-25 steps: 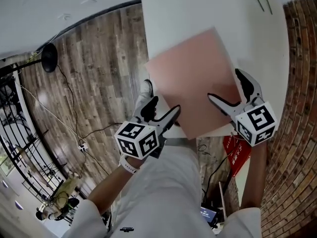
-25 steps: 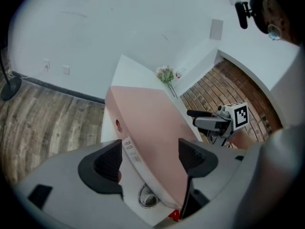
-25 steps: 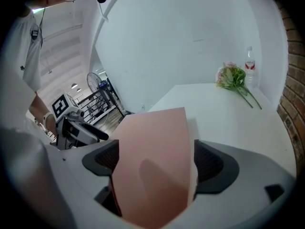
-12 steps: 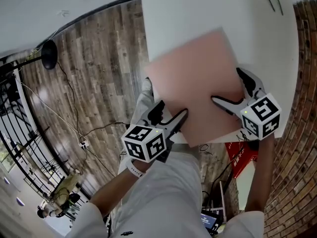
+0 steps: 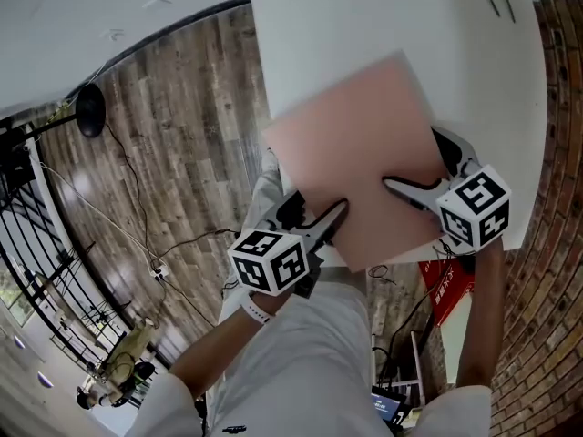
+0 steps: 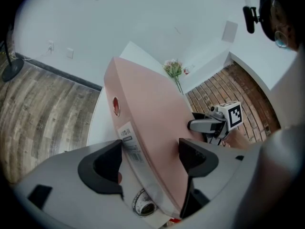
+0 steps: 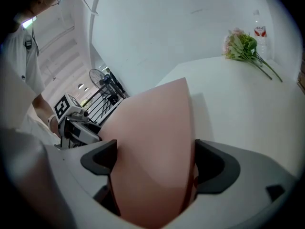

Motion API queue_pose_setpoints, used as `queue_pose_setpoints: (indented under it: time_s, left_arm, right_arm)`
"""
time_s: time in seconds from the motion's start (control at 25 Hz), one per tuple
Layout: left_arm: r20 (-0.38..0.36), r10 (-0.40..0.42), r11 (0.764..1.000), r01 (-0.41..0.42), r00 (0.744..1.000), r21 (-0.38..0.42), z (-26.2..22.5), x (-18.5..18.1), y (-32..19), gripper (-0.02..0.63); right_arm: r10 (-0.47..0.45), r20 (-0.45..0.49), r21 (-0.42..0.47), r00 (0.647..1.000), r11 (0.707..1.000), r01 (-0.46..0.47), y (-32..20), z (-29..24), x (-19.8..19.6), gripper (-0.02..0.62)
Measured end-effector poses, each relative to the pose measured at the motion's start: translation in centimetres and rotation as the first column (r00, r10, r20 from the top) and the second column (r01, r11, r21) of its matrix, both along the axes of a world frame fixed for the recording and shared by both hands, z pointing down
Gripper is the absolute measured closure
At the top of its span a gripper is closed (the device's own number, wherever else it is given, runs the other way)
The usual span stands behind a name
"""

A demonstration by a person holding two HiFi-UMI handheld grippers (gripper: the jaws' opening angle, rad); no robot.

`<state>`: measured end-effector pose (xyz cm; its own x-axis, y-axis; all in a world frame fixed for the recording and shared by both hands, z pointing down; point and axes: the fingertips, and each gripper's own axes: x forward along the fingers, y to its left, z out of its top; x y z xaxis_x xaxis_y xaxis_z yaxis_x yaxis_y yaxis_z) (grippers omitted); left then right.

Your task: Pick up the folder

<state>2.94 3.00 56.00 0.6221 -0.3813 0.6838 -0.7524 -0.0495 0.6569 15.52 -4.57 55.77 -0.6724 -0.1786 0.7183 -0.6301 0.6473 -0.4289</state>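
A thick pink folder [image 5: 351, 144] lies on the white table [image 5: 364, 16], its near corner sticking out past the table's edge. My left gripper [image 5: 317, 204] straddles the near left side at the labelled spine [image 6: 126, 137]; its jaws stand wide, one above the cover and one below. My right gripper [image 5: 412, 157] straddles the near right side, and its jaws have just been opening with the folder [image 7: 152, 142] between them. The pink cover fills almost the whole gap there. Each gripper shows in the other's view: the right gripper [image 6: 209, 123], the left gripper [image 7: 71, 120].
A bunch of flowers [image 7: 243, 46] and a bottle [image 7: 259, 30] sit at the table's far end. A brick wall [image 5: 556, 107] runs along the right. Below are a wooden floor with cables, a fan stand [image 5: 89, 107] and a red item [image 5: 446, 285].
Both grippers have come down and forward onto the folder's near edges. The left one, which stood clear of the folder, now has a jaw over the cover.
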Motion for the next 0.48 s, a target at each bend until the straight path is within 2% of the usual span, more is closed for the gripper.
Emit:
queue_pose_setpoints:
  time_s: [0.24, 0.48]
  left_arm:
    - [0.013, -0.004, 1.0, 0.005, 1.0, -0.01, 0.11, 0.25, 0.11, 0.247]
    - [-0.005, -0.009, 1.0, 0.009, 1.0, 0.004, -0.26, -0.03, -0.21, 0.249]
  right_arm:
    - [0.016, -0.003, 0.002, 1.0, 1.0, -0.016, 0.1, 0.11, 0.16, 0.086]
    - [0.015, -0.022, 0.027, 1.0, 1.0, -0.014, -0.28, -0.82, -0.31, 0.086]
